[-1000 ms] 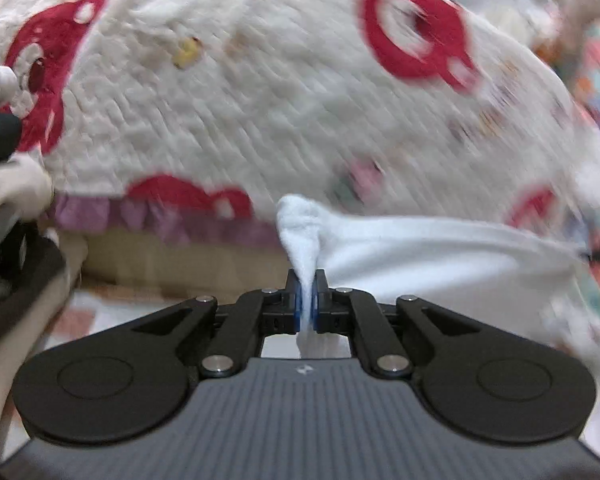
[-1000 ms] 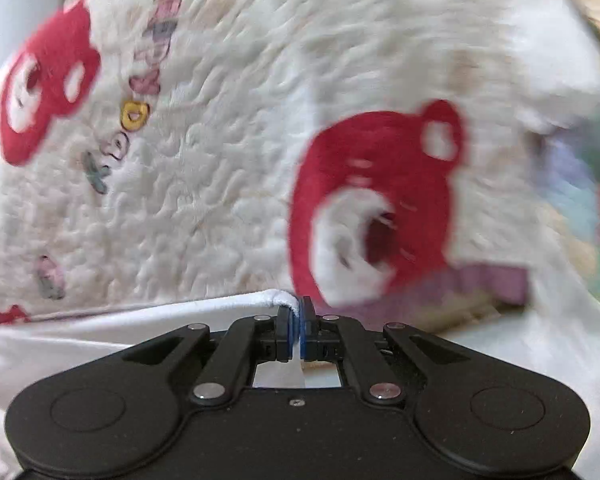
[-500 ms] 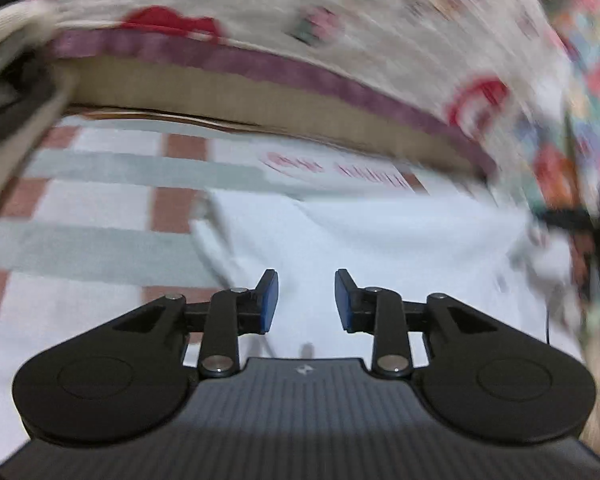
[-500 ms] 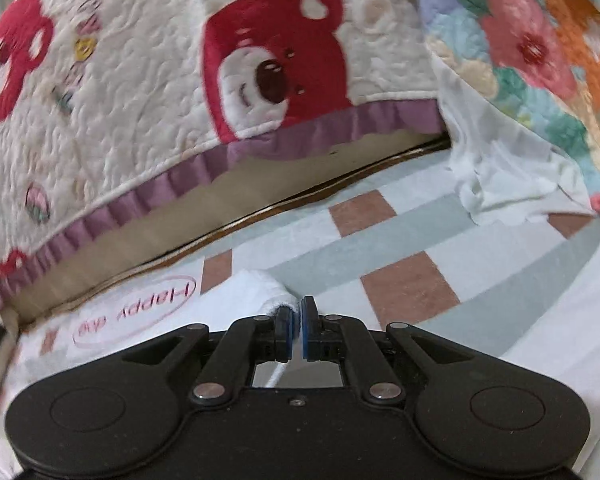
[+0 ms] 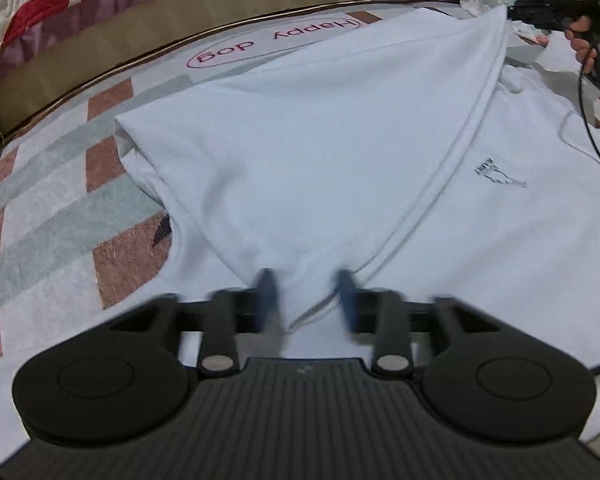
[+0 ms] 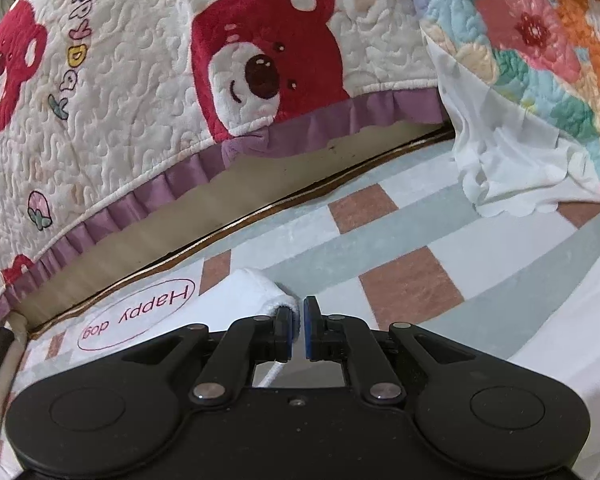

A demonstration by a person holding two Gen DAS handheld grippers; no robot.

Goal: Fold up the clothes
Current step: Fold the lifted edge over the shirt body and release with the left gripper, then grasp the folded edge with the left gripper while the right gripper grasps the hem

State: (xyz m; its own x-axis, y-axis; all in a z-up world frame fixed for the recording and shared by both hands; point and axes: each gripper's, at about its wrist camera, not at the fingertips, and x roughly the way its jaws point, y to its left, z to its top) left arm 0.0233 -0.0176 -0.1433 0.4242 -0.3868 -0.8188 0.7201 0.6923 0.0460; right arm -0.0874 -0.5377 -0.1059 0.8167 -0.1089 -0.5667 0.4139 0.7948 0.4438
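A white T-shirt (image 5: 340, 128) lay spread on a checked mat (image 5: 52, 216) on the floor, filling most of the left wrist view from 9 o'clock across to 3 o'clock. One part of it had been folded over, its hemmed edge running diagonally from 1 o'clock down towards 6 o'clock, and a small dark print showed on the layer beneath at 3 o'clock. The left hand-held gripper (image 5: 306, 300) hovered over the lower point of that fold with its blue pads set well apart, gripping nothing; they were blurred.

In the right wrist view, the right hand-held gripper (image 6: 296, 330) had its pads drawn narrow with a slim gap between them. A corner of the shirt lay at the left pad, at 12 o'clock from the gripper body, but whether the cloth was pinched could not be told. The mat's "Happy dog" label (image 6: 138, 314) sat at 9 o'clock. A bear-patterned quilt (image 6: 160, 80) hung down at 11 o'clock, and a floral quilt (image 6: 540, 60) at 2 o'clock.
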